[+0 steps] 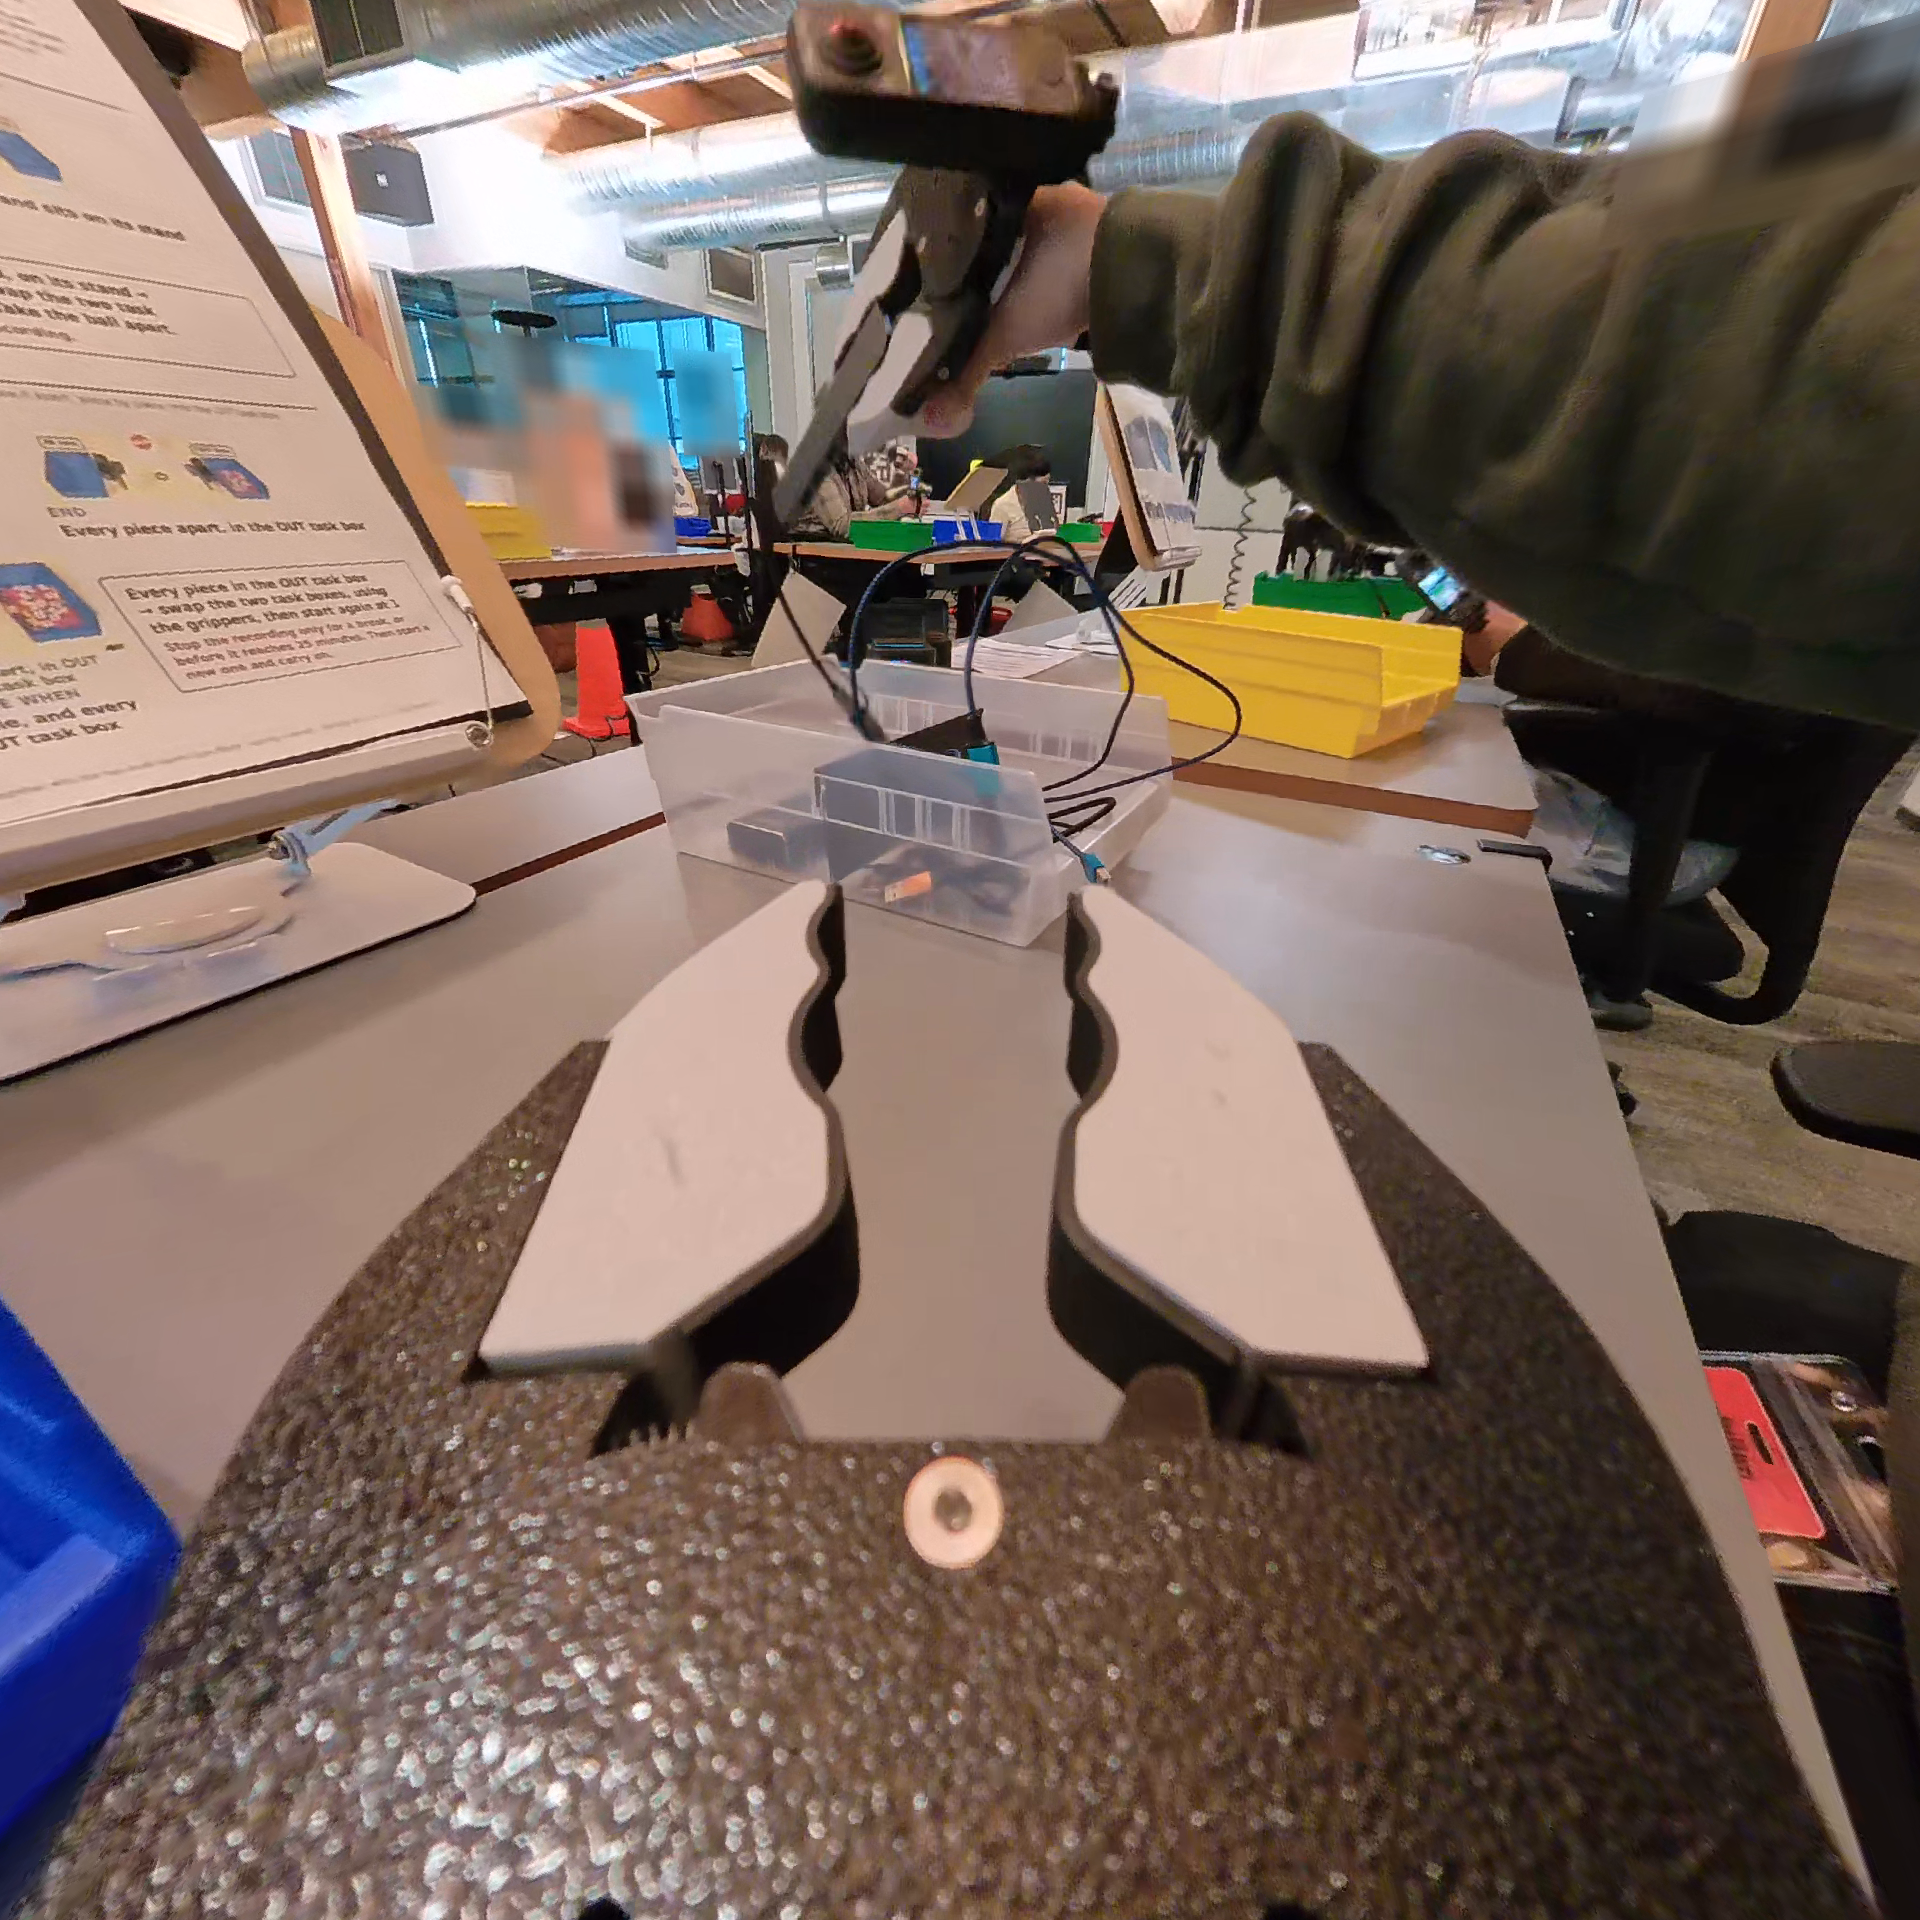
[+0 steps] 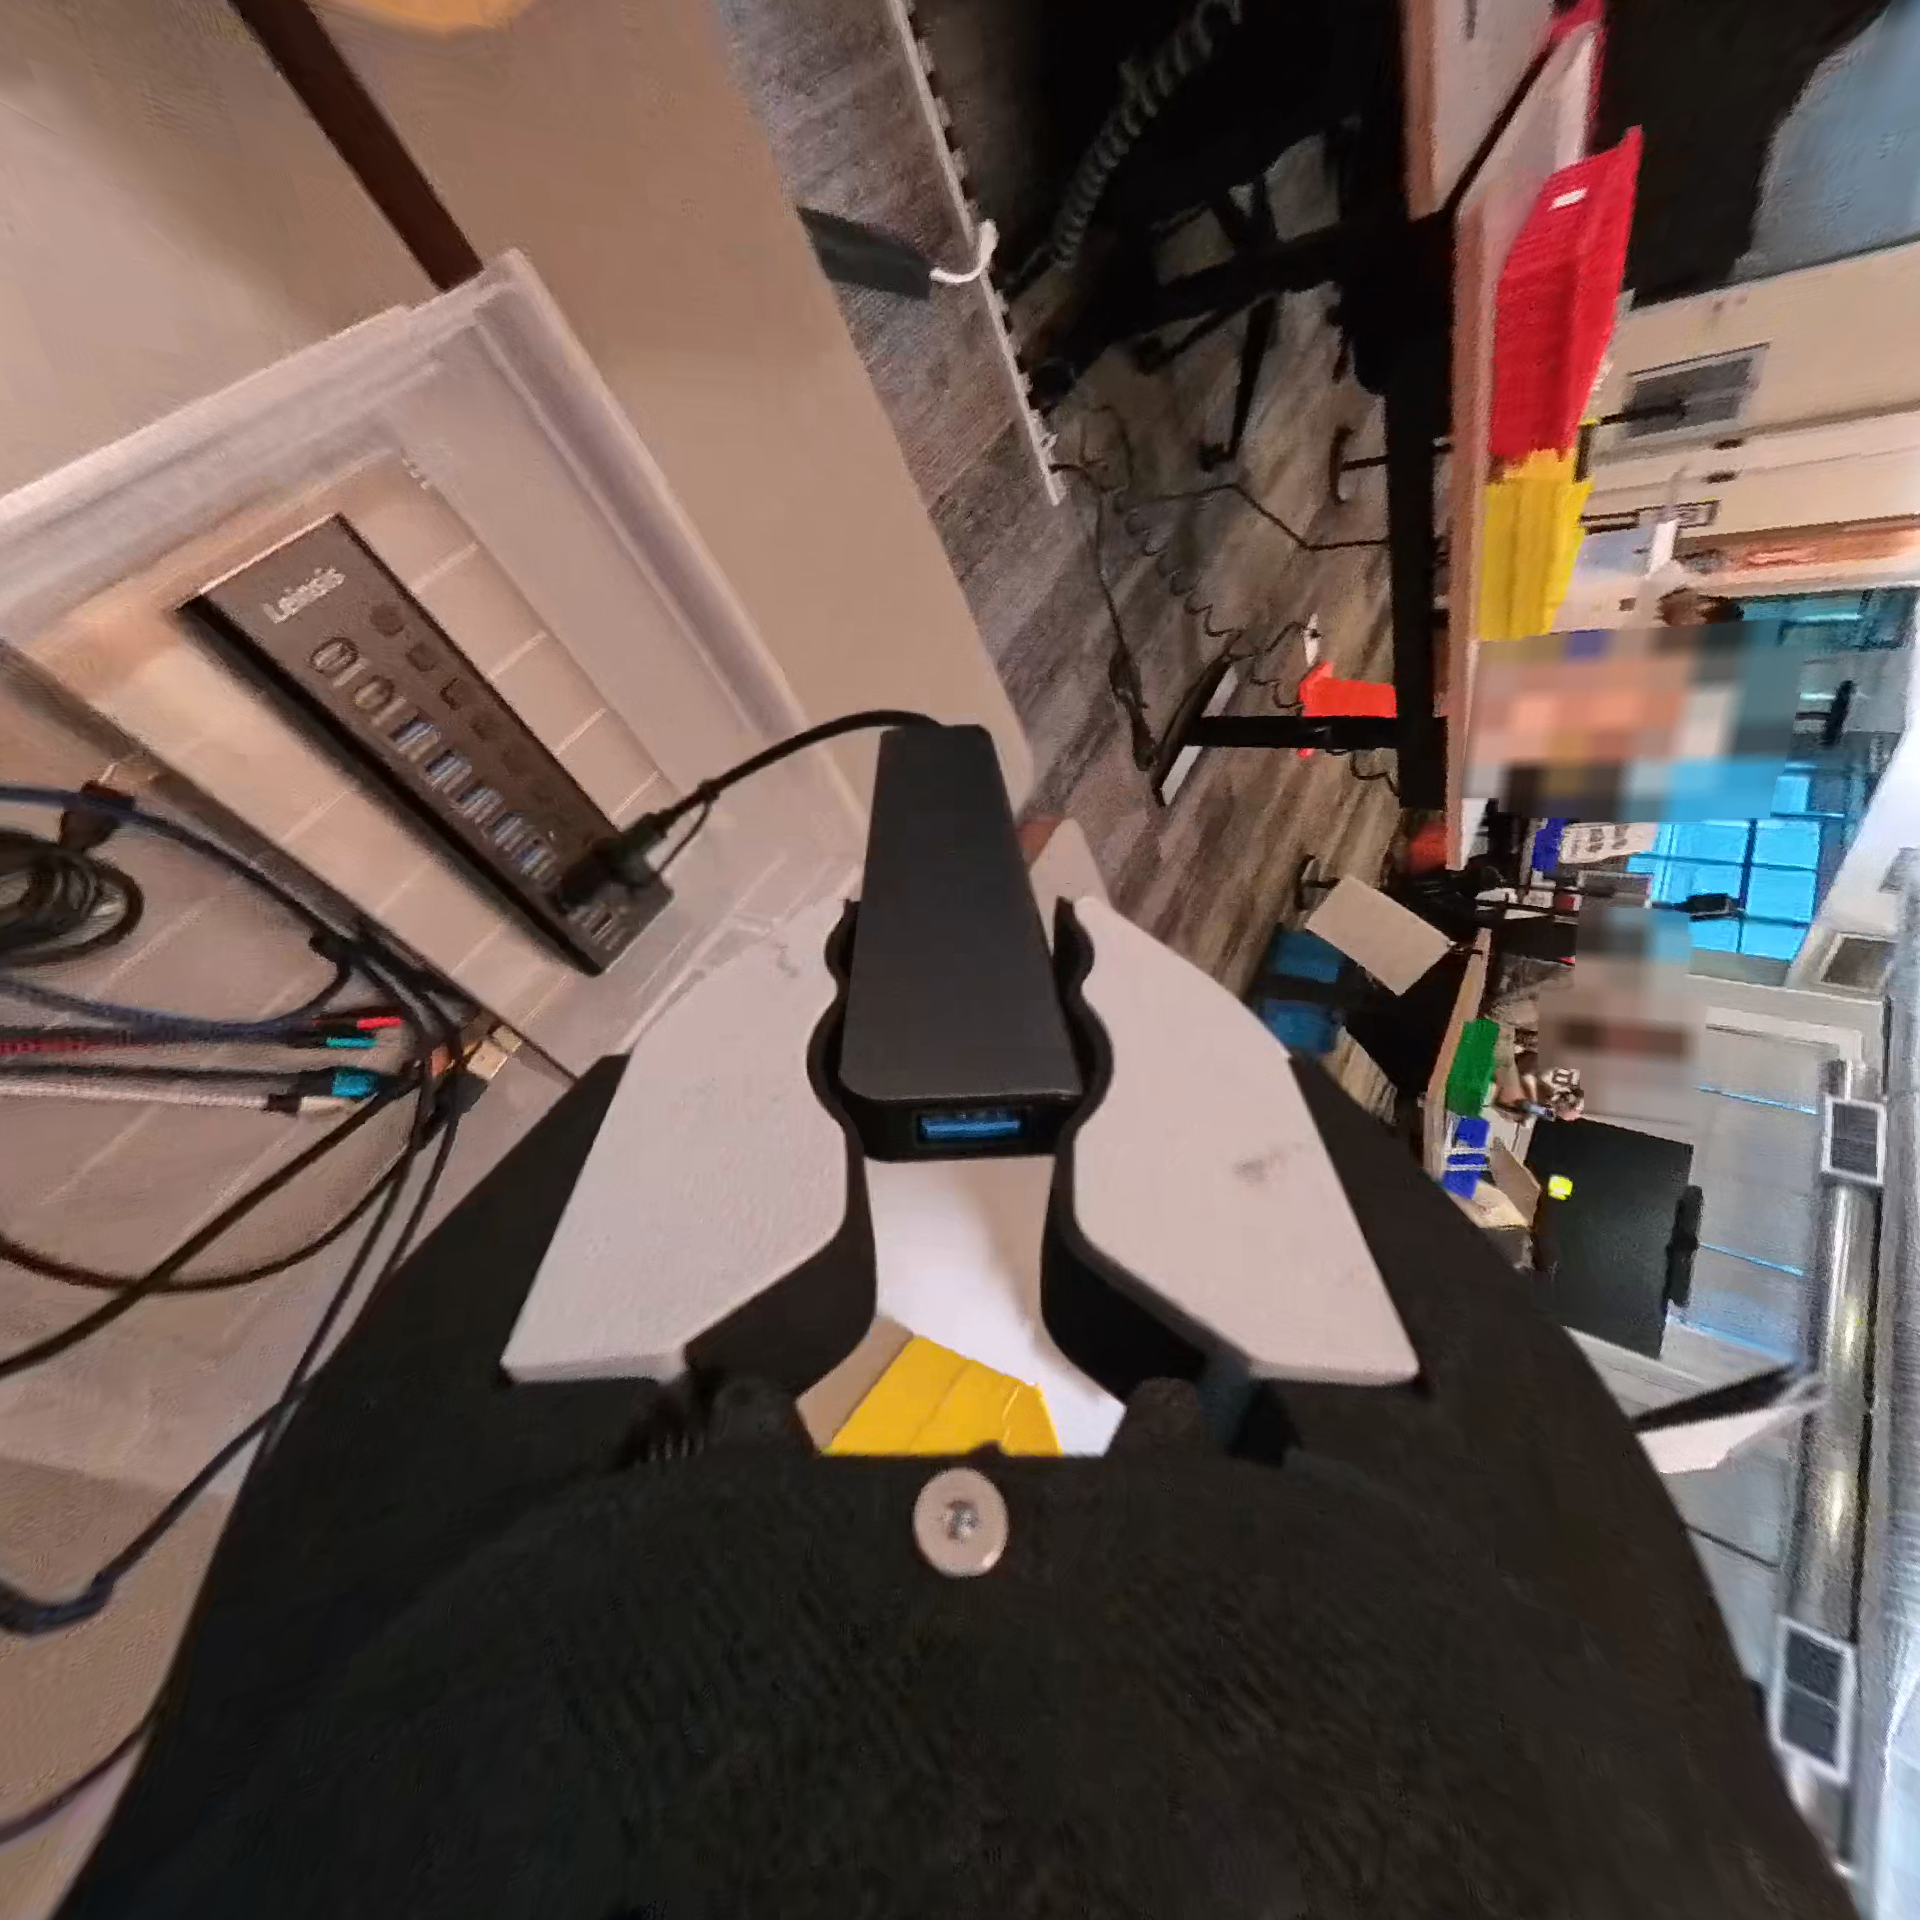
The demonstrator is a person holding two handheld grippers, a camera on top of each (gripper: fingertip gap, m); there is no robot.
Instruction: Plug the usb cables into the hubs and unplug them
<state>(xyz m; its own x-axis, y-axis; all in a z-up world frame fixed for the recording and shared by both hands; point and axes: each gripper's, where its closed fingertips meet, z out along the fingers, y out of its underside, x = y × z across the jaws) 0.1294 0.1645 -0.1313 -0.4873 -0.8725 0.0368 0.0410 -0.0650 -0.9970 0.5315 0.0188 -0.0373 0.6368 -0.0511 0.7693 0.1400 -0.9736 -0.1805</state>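
Note:
My left gripper is open and empty, low over the grey table, just short of a clear plastic bin. The bin holds a long black multi-port hub and several loose USB cables. My right gripper is shut on a slim black hub and holds it above the bin. A blue port on the hub faces the camera. The hub's black cable runs down to a plug at the long hub. The right gripper also shows in the left wrist view, held by an olive-sleeved arm.
A document stand with a printed sheet stands at the left on a metal base. A blue bin is at the near left and a yellow bin behind the clear bin. The table's right edge drops to the floor beside chairs.

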